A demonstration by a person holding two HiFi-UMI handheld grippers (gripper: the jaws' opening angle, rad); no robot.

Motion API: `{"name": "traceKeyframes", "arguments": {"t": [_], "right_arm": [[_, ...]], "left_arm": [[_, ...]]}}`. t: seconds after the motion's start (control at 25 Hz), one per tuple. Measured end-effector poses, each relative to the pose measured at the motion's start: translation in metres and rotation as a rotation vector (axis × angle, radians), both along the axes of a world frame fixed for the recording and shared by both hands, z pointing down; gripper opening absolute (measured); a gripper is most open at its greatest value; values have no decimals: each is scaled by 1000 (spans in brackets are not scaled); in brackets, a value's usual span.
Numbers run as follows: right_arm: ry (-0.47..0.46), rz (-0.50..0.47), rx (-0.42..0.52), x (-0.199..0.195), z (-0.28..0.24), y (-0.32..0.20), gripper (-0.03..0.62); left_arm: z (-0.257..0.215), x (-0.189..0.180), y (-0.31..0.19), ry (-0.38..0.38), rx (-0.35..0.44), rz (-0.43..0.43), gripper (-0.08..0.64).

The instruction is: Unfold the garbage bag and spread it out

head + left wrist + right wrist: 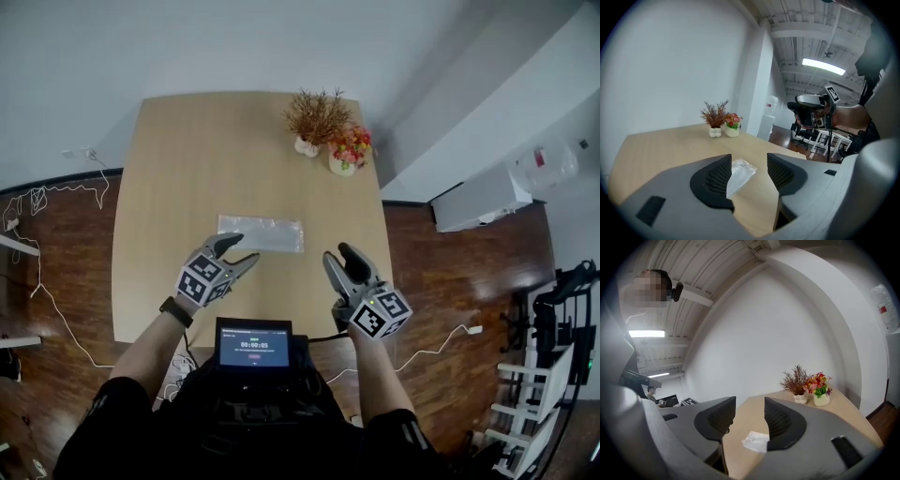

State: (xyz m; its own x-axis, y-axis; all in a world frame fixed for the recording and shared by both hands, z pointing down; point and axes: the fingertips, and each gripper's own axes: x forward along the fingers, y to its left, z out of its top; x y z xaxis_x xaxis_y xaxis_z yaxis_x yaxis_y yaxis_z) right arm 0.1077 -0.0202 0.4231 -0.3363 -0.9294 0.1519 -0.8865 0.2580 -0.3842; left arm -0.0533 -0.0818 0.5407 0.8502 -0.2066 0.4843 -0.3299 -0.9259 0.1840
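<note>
A folded, clear garbage bag lies flat mid-table, its long axis running left to right in the head view. The left gripper hovers just short of the bag's near left corner, jaws partly apart and empty. The right gripper hangs near the bag's right end, jaws wide and empty. In each gripper view, one jaw hides part of the bag.

The table is finished in pale wood grain. On it, the garbage bag is seen clear and whitish. At the table's far edge, brown dried sprigs and red-pink flowers are set in 2 white pots. The left gripper and right gripper are coloured grey, with black-and-white square markers. Around the table, the floor is dark red-brown.
</note>
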Motion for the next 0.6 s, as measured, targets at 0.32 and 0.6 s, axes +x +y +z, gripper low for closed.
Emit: {"name": "traceKeyframes", "arguments": {"t": [0.32, 0.6], "right_arm": [[12, -53, -71, 12, 41, -30, 209], [39, -103, -122, 19, 69, -51, 209]], "left_arm": [[55, 50, -17, -101, -29, 41, 227], [101, 85, -22, -227, -67, 107, 227]]}}
